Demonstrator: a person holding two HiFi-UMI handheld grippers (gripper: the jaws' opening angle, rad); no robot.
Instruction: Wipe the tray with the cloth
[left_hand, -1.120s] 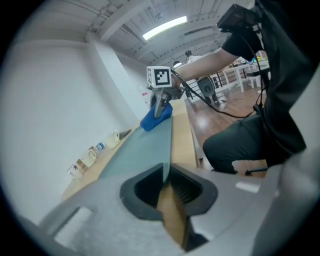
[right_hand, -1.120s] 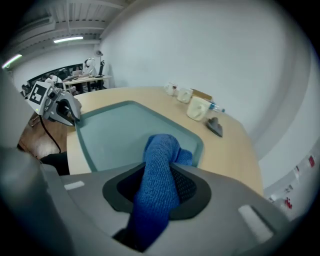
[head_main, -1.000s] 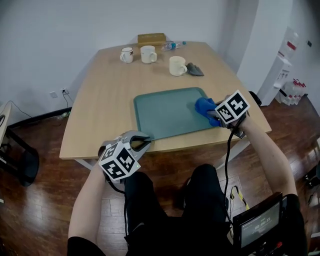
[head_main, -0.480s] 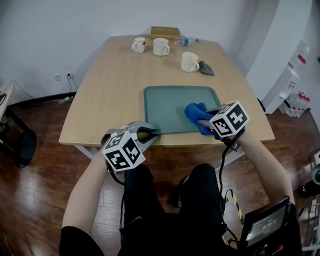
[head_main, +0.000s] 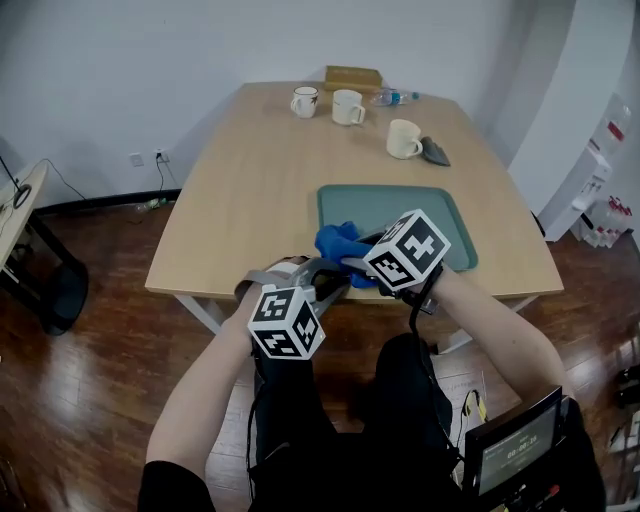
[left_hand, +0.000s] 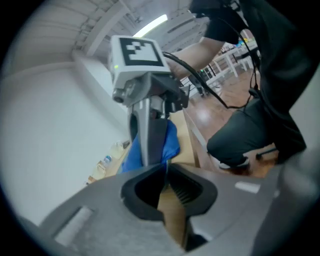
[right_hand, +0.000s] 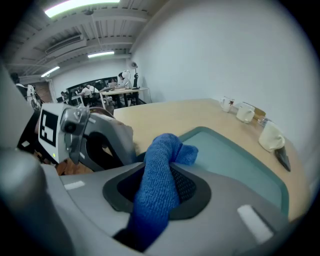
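Note:
A teal tray (head_main: 420, 215) (right_hand: 235, 160) lies near the table's front edge. My right gripper (head_main: 352, 258) (right_hand: 162, 167) is shut on a blue cloth (head_main: 336, 242) (right_hand: 155, 200). The cloth's free end rests on the tray's near-left corner. My left gripper (head_main: 330, 272) (left_hand: 165, 167) is turned on its side at that same corner, right beside the right gripper. Its jaws are closing and stand almost together. Only a thin edge shows between them, which looks like the tray's rim. The cloth hides the corner itself.
Three white mugs (head_main: 304, 101) (head_main: 348, 107) (head_main: 404, 139), a grey cloth-like thing (head_main: 436, 151), a water bottle (head_main: 395, 97) and a wooden box (head_main: 352, 77) stand at the table's far end. The person's legs are just below the table's front edge. A small screen (head_main: 515, 450) is at lower right.
The right gripper has swept the blue cloth leftward across the tray, from its right side to the near-left corner. The left gripper has stayed at that corner.

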